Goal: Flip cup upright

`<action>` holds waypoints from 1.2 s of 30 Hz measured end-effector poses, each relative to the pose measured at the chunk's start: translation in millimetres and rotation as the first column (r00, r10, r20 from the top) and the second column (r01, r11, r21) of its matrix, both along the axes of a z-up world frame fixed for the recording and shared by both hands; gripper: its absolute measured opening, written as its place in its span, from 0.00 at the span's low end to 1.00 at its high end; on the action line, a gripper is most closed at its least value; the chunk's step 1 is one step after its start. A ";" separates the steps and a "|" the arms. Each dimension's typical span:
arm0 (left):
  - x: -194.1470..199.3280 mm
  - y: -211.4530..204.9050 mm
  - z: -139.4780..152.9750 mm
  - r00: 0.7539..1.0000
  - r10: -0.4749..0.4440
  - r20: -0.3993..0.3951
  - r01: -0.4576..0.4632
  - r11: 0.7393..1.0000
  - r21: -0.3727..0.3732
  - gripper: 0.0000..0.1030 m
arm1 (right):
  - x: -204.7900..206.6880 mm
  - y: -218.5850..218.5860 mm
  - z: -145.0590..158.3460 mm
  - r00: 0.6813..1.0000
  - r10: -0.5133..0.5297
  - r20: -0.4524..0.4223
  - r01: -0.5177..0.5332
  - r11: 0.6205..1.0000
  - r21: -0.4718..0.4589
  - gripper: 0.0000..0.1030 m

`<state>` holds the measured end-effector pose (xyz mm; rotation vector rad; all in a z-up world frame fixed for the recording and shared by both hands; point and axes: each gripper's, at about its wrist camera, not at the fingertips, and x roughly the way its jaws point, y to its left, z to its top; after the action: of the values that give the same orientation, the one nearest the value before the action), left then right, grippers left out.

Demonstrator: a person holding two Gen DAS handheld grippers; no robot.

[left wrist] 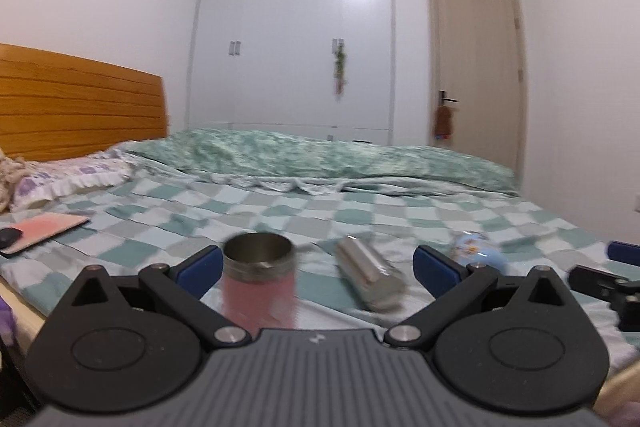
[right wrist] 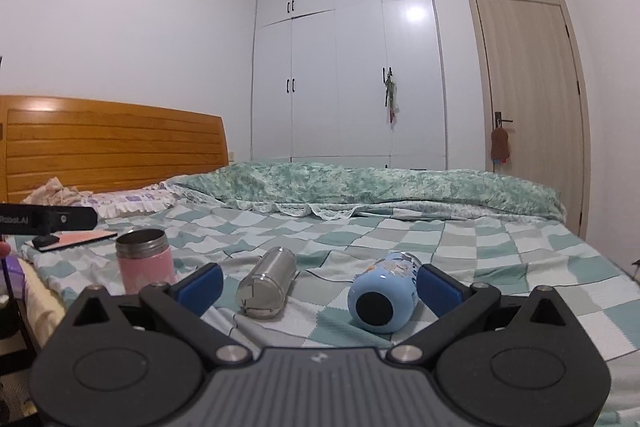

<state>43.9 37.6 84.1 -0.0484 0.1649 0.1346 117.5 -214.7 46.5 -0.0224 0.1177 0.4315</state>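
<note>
Cups, 3 of them, sit on the checked bedsheet (right wrist: 460,247). The pink cup (right wrist: 145,259) stands upright, open mouth up, with a bare steel threaded collar above a matte pink body. The steel cup (right wrist: 266,283) lies on its side, a plain brushed cylinder with its flat end facing the right wrist camera. The blue cup (right wrist: 384,293) also lies on its side, glossy, printed with cartoon figures, its round black base disc toward that camera.

In the left wrist view the pink cup (left wrist: 259,279) is blurred and stands just beside the inner face of the left gripper's (left wrist: 318,267) left finger; I cannot tell whether they touch. That gripper is spread wide and holds nothing. The steel cup (left wrist: 368,277) lies between its fingers, farther out, and the blue cup (left wrist: 476,251) shows only partly behind the right finger.

The right gripper (right wrist: 320,285) is likewise spread wide and empty, its blue pads flanking the steel and blue cups; the blue cup lies close against the right pad.

Only the right wrist view shows writing: a black bar (right wrist: 48,218) at the left edge reads "RobotAI", partly cut off. A pink-covered flat item (right wrist: 78,239) lies near the pillow (right wrist: 132,203). Behind stand a slatted wooden headboard (right wrist: 116,147), a rumpled green quilt (right wrist: 360,187), a glossy white wardrobe (right wrist: 348,67) and a beige door (right wrist: 528,99).
</note>
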 end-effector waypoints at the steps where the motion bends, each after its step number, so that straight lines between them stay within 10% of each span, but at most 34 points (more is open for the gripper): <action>1: -2.9 -4.5 -3.6 1.000 -0.015 -0.004 0.015 1.000 -0.005 1.00 | -6.8 -0.3 -1.1 1.000 -0.010 0.004 0.010 1.000 -0.012 1.00; 17: -25.1 -53.5 -84.9 1.000 0.001 0.025 -0.004 0.994 0.108 1.00 | -55.6 -3.3 -62.1 0.988 -0.150 0.047 0.155 0.978 -0.139 1.00; 36: -24.0 -48.1 -88.3 1.000 0.018 0.023 -0.020 0.993 0.120 1.00 | -56.1 -8.8 -66.5 0.978 -0.197 0.065 0.202 0.976 -0.081 1.00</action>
<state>19.9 -10.6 -4.2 0.0685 0.1344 0.1625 61.4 -223.4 -20.0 -0.1079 0.0819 0.2241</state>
